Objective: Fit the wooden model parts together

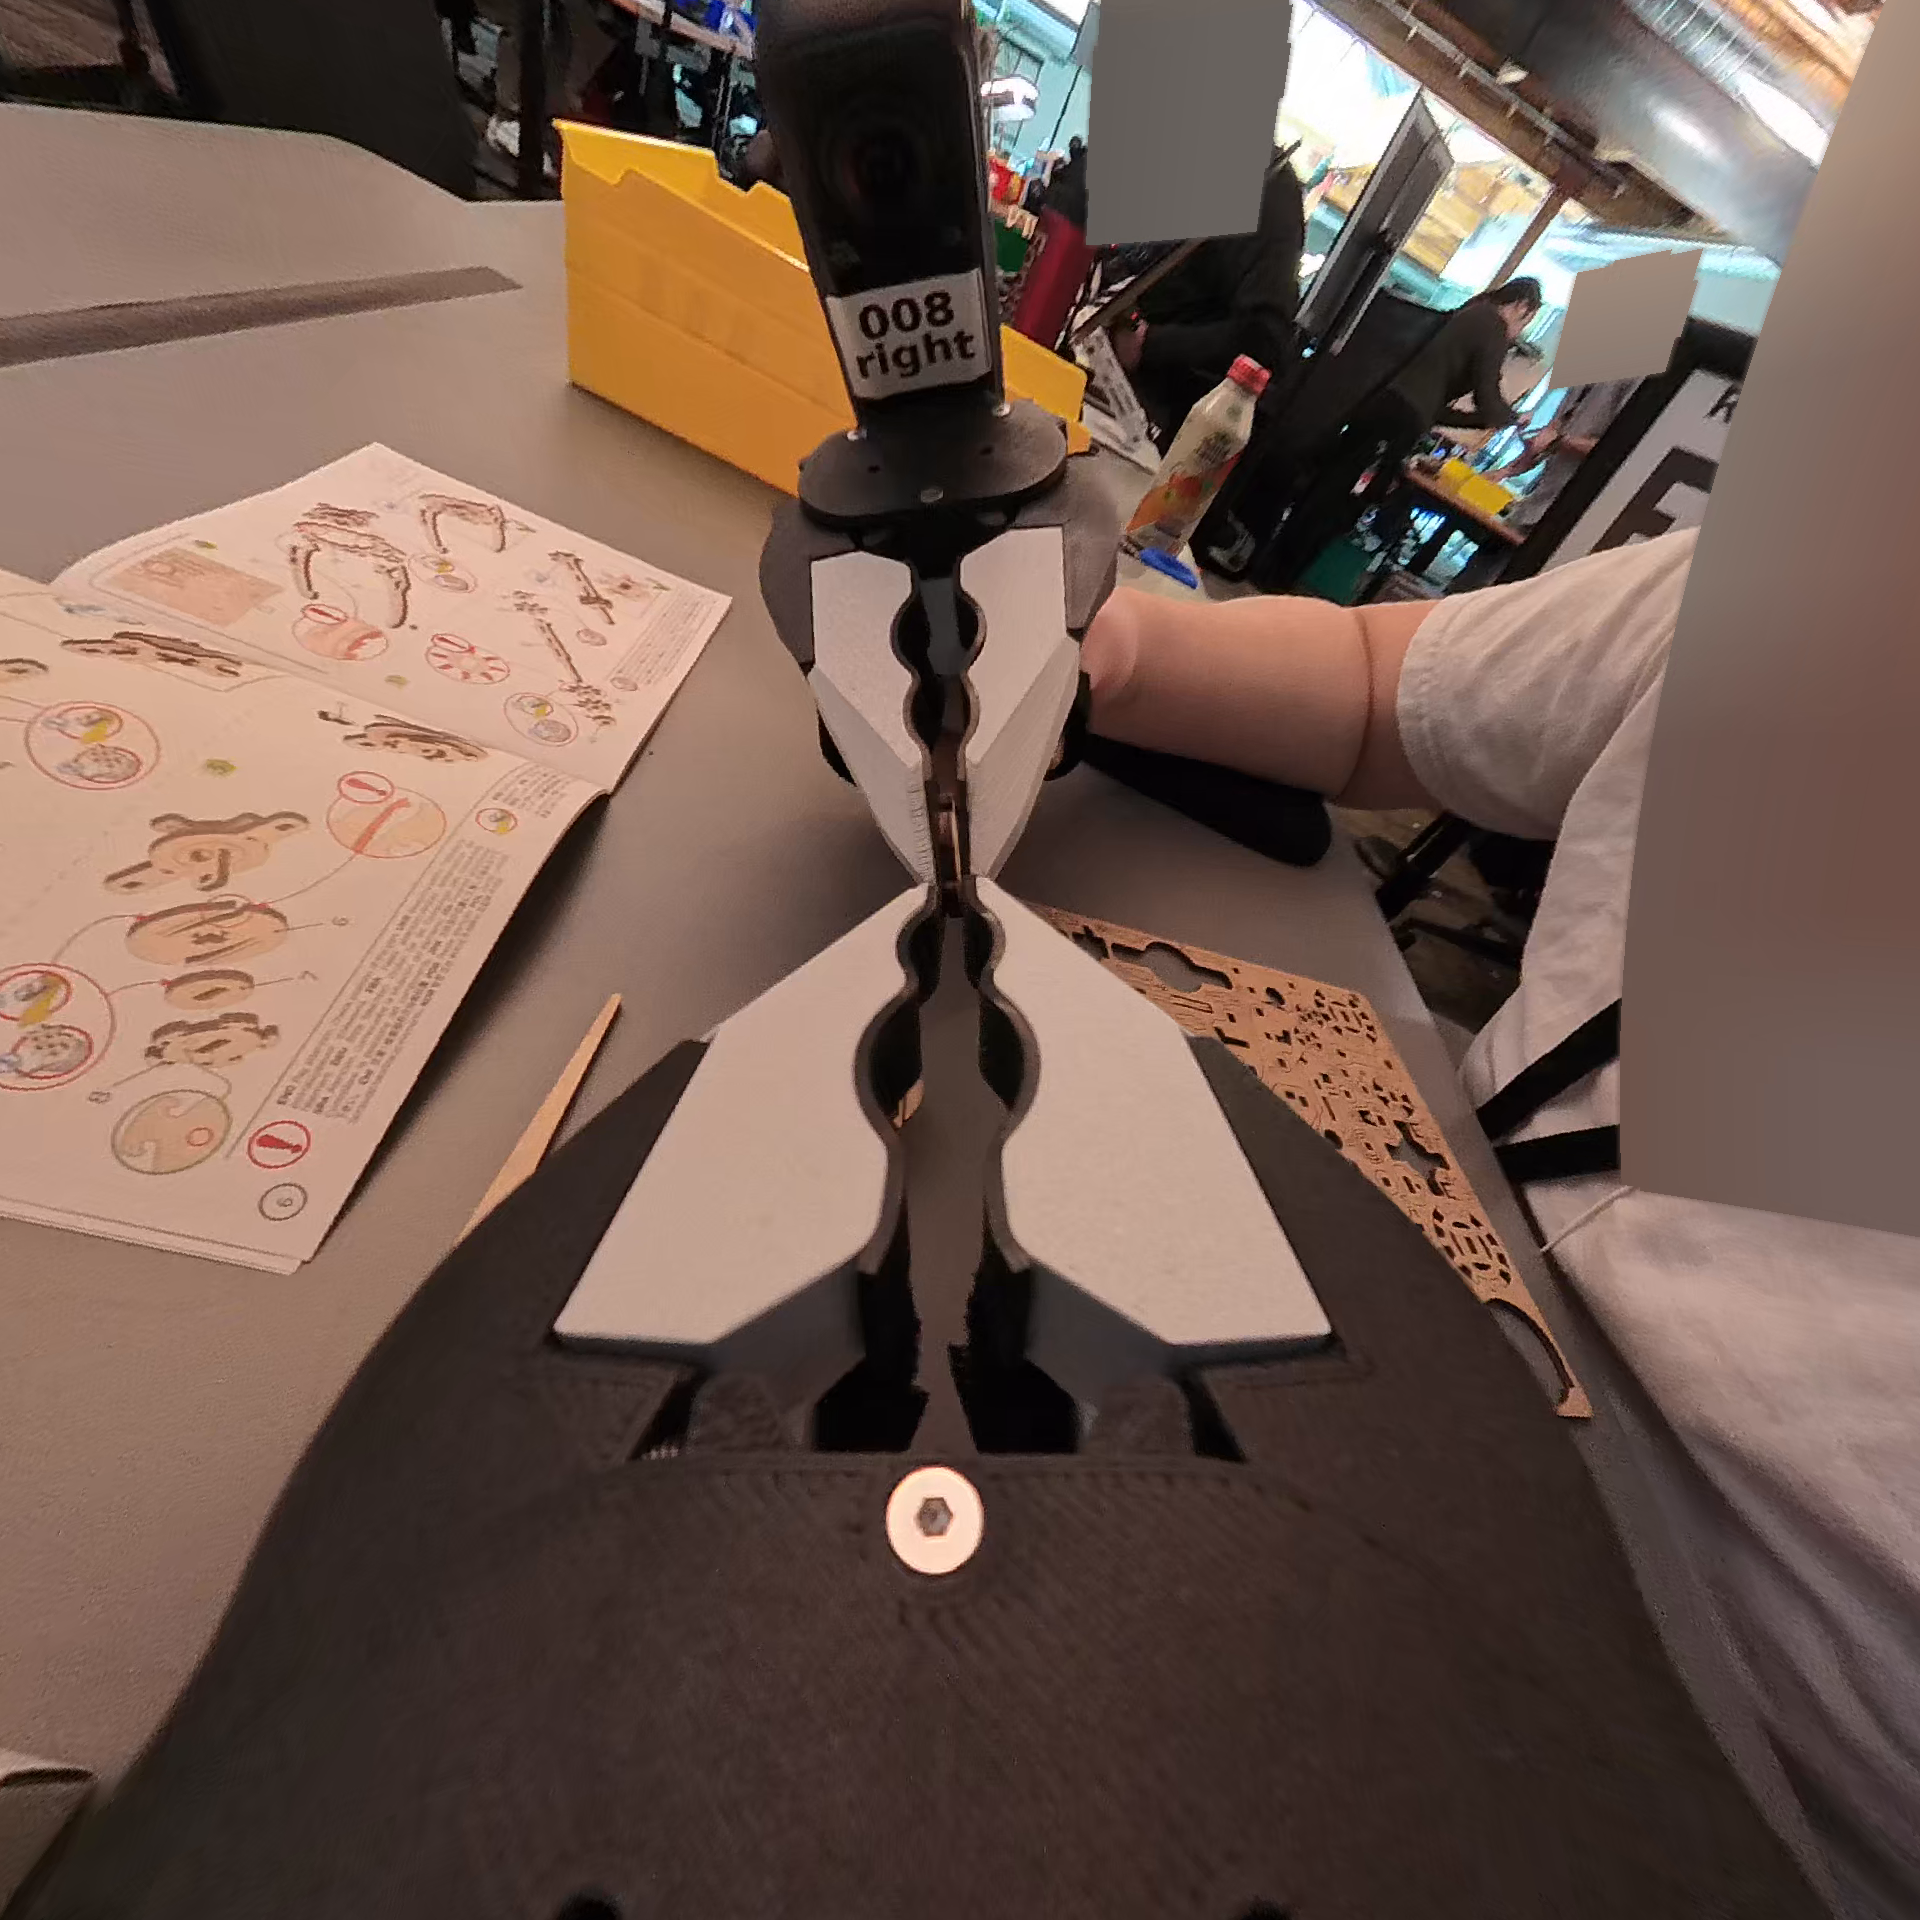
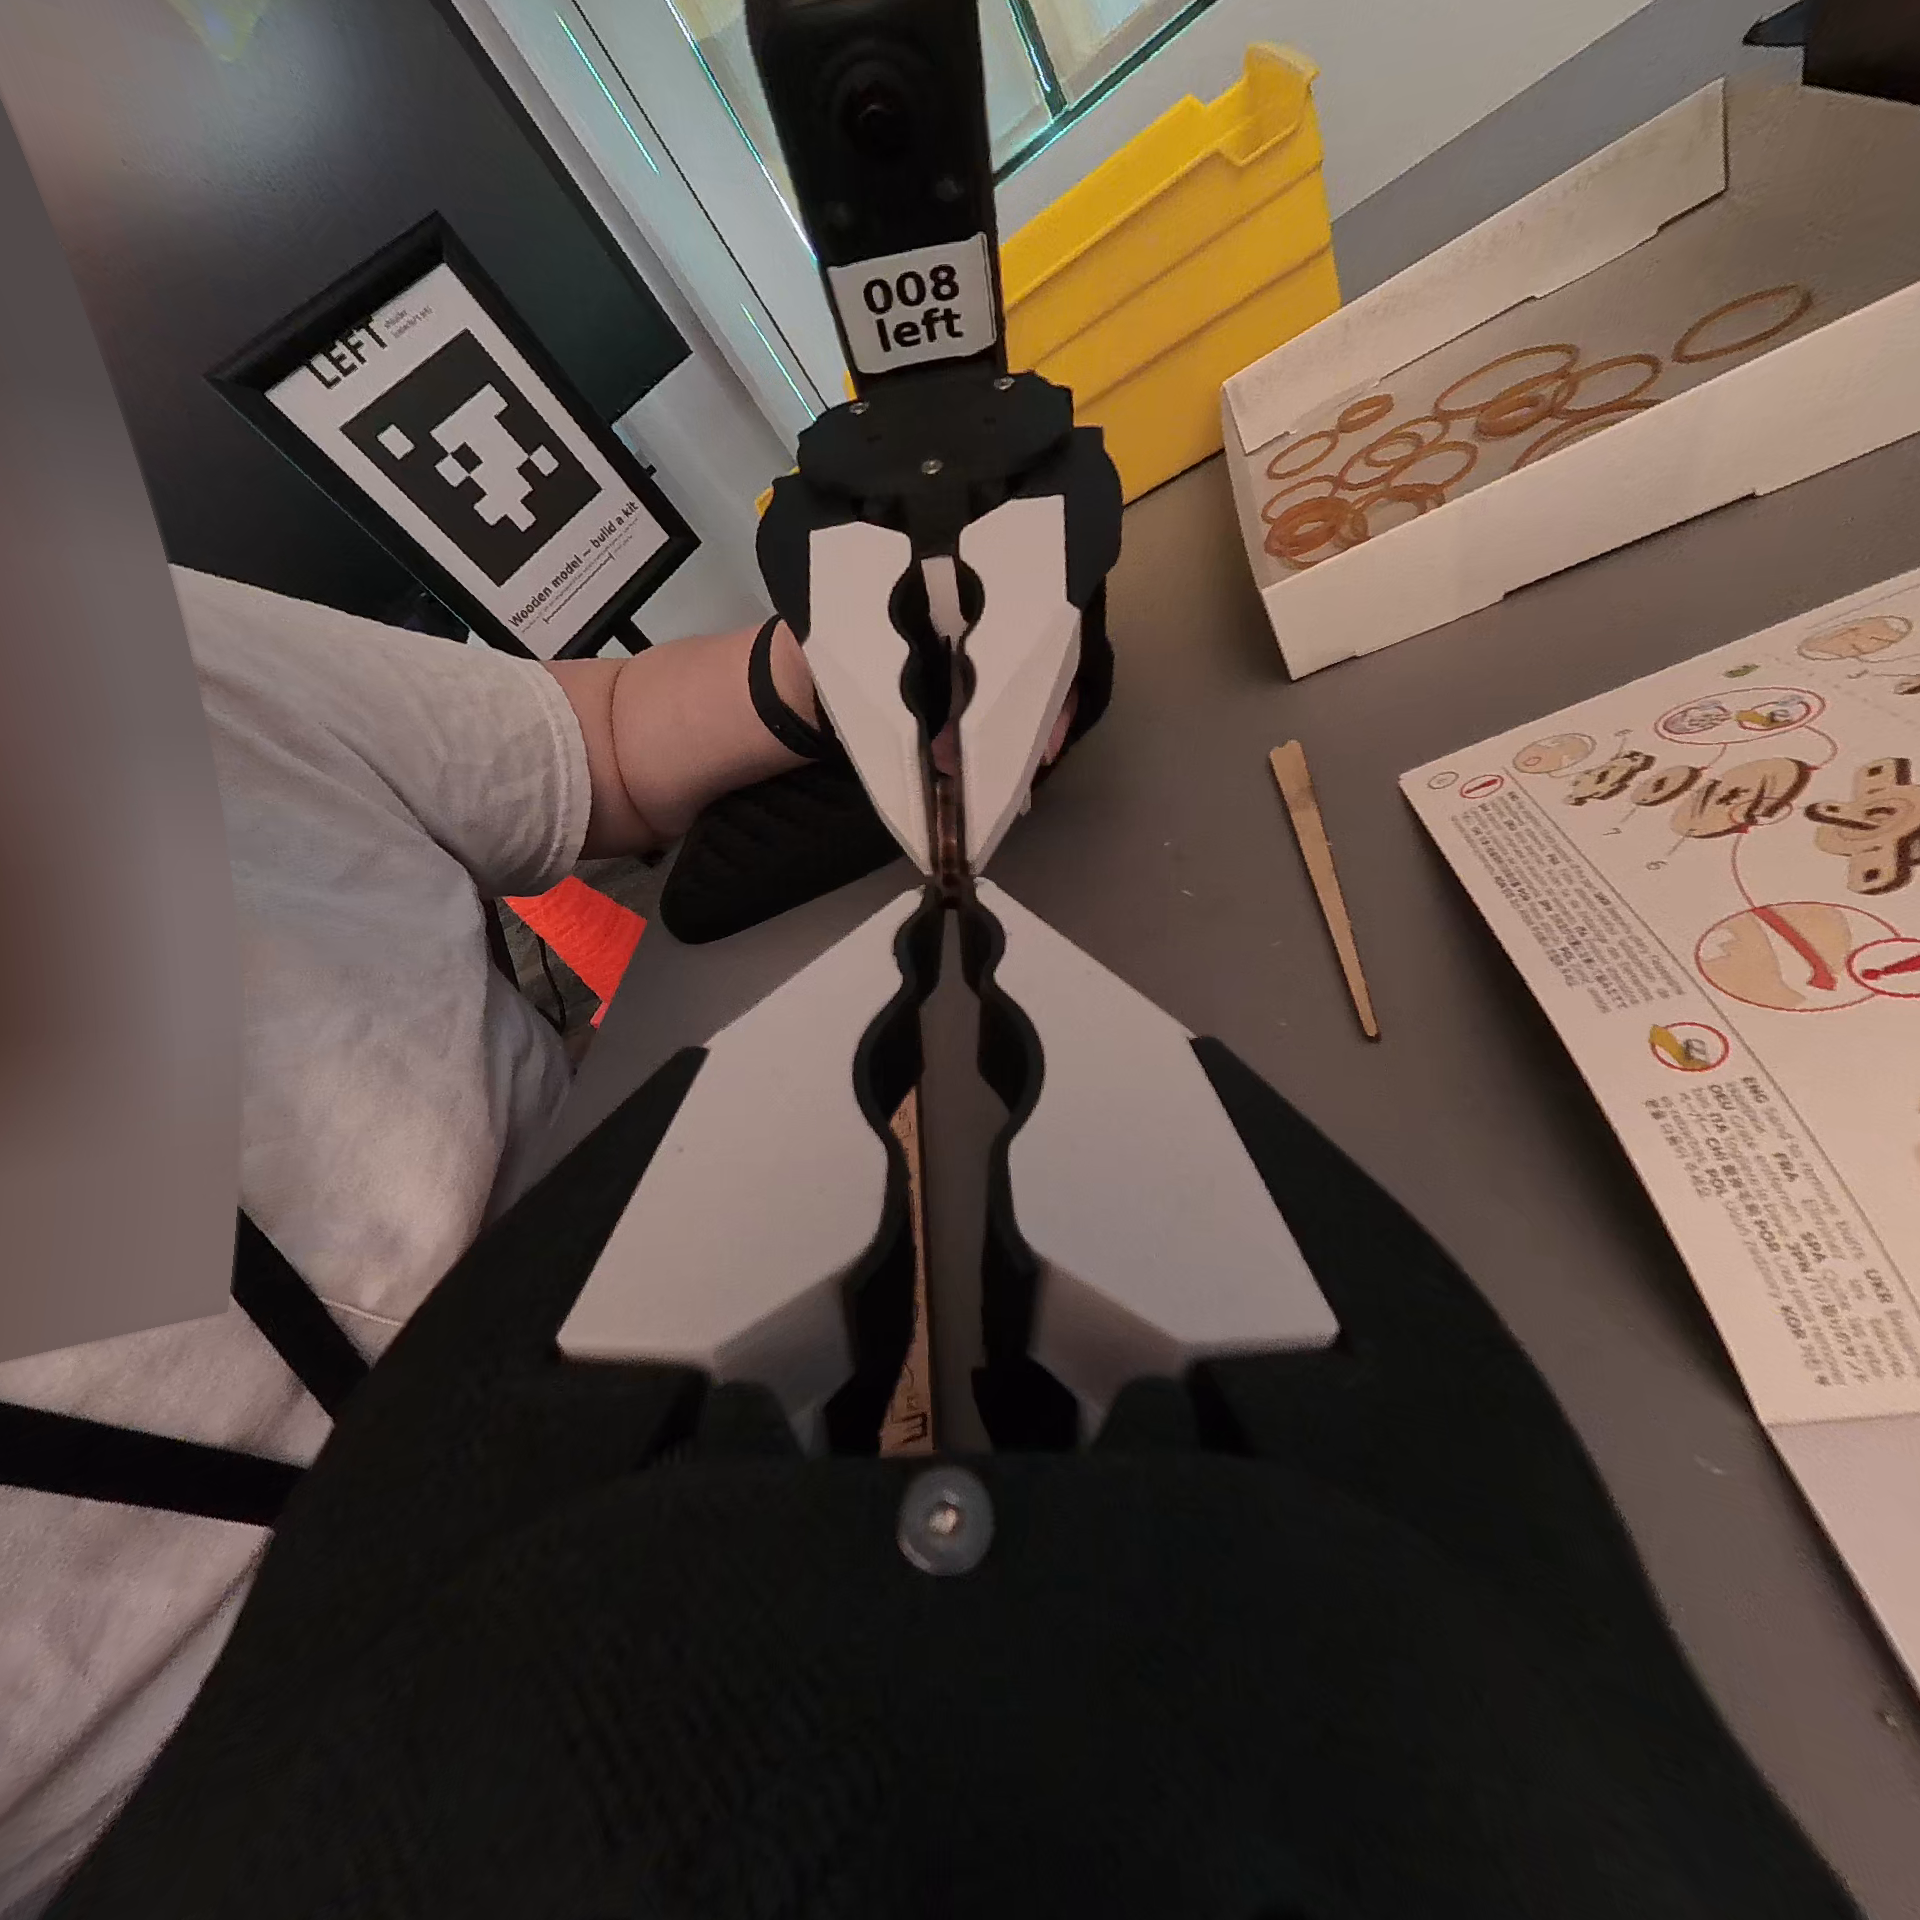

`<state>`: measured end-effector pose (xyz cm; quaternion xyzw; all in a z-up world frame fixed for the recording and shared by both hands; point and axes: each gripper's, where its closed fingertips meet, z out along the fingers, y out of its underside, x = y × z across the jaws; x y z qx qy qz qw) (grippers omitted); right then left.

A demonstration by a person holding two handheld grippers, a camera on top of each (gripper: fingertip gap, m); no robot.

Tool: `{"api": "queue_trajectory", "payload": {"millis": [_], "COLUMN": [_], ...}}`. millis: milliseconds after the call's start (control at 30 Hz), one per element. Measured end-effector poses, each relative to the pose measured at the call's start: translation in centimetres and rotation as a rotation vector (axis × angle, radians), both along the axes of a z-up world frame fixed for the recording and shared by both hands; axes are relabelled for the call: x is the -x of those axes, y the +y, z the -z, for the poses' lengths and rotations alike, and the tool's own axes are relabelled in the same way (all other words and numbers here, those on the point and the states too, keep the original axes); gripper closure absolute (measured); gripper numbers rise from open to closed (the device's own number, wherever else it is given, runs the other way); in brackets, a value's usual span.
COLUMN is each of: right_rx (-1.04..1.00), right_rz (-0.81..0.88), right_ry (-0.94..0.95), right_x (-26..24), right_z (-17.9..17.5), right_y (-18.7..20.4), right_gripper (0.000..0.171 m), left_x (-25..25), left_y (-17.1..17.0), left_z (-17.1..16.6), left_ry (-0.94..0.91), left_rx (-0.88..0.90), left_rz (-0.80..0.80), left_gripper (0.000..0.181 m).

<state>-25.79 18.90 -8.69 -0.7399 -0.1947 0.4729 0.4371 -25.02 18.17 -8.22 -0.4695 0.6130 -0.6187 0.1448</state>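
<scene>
My two grippers face each other tip to tip above the grey table [image 1: 675, 935]. My left gripper [image 1: 948, 899] is shut on a thin dark wooden part that I see edge-on. My right gripper [image 2: 948, 896] is shut on another thin wooden part [image 1: 943, 821], which shows edge-on between its white fingers [image 1: 873, 665]. The left one's part [image 2: 948, 821] shows the same way in the right wrist view. The two parts meet at the tips; I cannot tell whether they are joined.
An open instruction booklet [image 1: 312, 779] lies left of the grippers. A punched-out wooden sheet [image 1: 1320, 1060] lies at the table's near edge, and a wooden stick [image 2: 1325, 883] lies beside the booklet. A yellow bin [image 2: 1174, 281] and a white box of rubber bands [image 2: 1558, 436] stand at the back. Both grippers' tips are close together, under 4 cm apart.
</scene>
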Motion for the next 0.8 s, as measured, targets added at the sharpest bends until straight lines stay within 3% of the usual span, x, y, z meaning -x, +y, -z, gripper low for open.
{"api": "queue_trajectory", "payload": {"millis": [800], "right_rx": [-0.039], "right_rz": [0.047], "right_ry": [-0.043], "right_x": [-1.3], "right_z": [0.5], "right_y": [0.7], "right_gripper": [0.146], "left_x": [-0.1], "left_y": [0.4], "left_z": [2.0], "left_ry": [0.121], "left_rx": [-0.001], "left_rz": [-0.01], "left_gripper": [0.18]}}
